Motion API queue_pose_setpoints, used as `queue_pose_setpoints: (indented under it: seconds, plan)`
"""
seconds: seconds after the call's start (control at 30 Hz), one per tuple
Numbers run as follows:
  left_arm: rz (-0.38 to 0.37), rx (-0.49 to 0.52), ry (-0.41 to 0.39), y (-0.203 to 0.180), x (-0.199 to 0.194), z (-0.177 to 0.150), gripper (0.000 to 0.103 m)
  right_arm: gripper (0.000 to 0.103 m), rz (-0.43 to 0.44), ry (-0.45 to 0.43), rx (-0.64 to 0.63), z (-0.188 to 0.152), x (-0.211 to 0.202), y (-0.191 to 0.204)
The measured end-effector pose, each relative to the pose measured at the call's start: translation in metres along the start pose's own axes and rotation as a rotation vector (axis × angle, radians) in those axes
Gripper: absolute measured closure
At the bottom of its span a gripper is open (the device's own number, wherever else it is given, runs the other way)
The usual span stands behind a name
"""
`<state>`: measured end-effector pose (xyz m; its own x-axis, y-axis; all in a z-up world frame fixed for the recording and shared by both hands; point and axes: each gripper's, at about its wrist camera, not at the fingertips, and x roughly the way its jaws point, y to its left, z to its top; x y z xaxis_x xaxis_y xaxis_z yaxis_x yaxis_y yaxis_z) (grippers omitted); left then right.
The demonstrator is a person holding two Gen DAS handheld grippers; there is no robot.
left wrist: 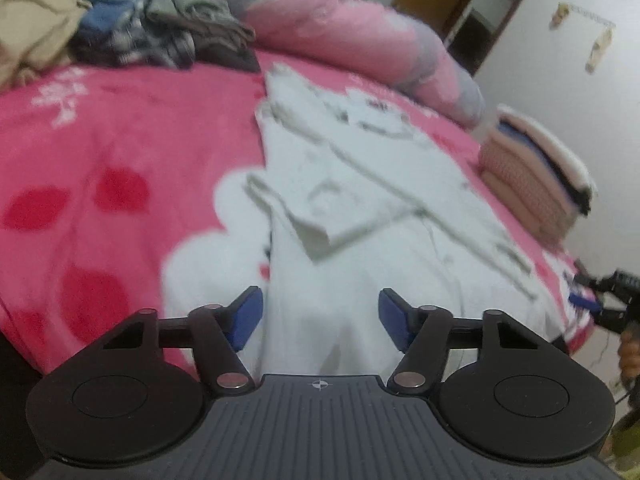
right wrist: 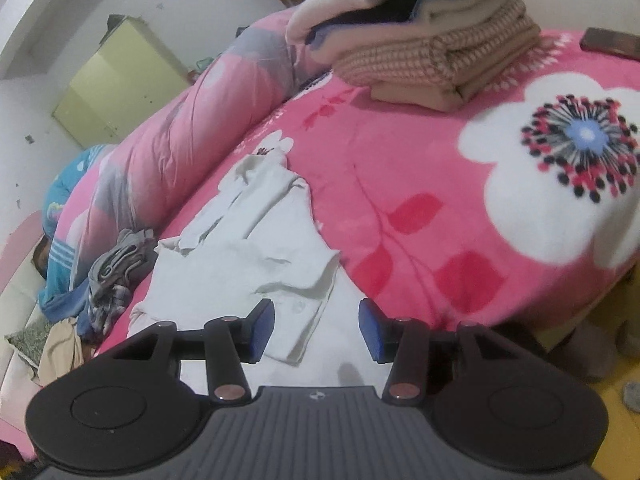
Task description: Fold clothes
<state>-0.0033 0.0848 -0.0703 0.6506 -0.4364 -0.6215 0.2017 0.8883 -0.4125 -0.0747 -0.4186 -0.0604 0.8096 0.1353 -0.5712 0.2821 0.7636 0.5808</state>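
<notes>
A white garment (left wrist: 360, 184) lies spread on the pink flowered blanket (left wrist: 100, 184), with a sleeve folded across its body. My left gripper (left wrist: 320, 316) is open and empty, just above the garment's near hem. In the right wrist view the same garment (right wrist: 248, 248) lies ahead and to the left, with a folded sleeve end close to the fingers. My right gripper (right wrist: 316, 330) is open and empty, near the bed's edge over the garment's near corner. The right gripper also shows in the left wrist view (left wrist: 596, 300) at the far right edge of the bed.
A heap of unfolded clothes (left wrist: 120, 28) lies at the far left of the bed. A stack of folded clothes (right wrist: 424, 36) stands at the far right. A rolled pink quilt (right wrist: 180, 132) runs along the back. A dark phone (right wrist: 612, 42) lies beside the stack.
</notes>
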Motion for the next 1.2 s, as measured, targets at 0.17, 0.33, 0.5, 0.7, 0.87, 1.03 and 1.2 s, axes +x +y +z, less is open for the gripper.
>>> queue_pose_setpoints:
  seconds: [0.17, 0.33, 0.5, 0.7, 0.87, 1.03, 1.2]
  plan:
    - [-0.009, 0.004, 0.006, 0.002, 0.008, -0.005, 0.047, 0.054, 0.006, 0.006, -0.025, -0.007, -0.002, 0.004]
    - [-0.033, -0.027, -0.029, 0.007, 0.002, -0.006, 0.048, 0.054, -0.002, -0.003, -0.055, -0.003, -0.005, 0.004]
    - [-0.096, -0.077, -0.003, 0.011, 0.008, -0.009, 0.053, 0.053, -0.023, 0.010, -0.051, 0.019, 0.009, -0.008]
    - [-0.174, -0.148, 0.037, 0.018, 0.011, -0.015, 0.061, 0.053, 0.025, 0.088, 0.015, 0.038, 0.035, -0.036]
    - [-0.180, -0.175, 0.050, 0.021, 0.013, -0.018, 0.062, 0.053, 0.070, 0.160, 0.051, 0.033, 0.044, -0.051]
    - [-0.177, -0.151, 0.055, 0.019, 0.013, -0.019, 0.062, 0.059, 0.147, 0.222, 0.071, 0.016, 0.029, -0.055]
    - [-0.168, -0.108, 0.068, 0.013, 0.015, -0.019, 0.061, 0.073, 0.141, 0.263, 0.060, 0.001, 0.030, -0.055]
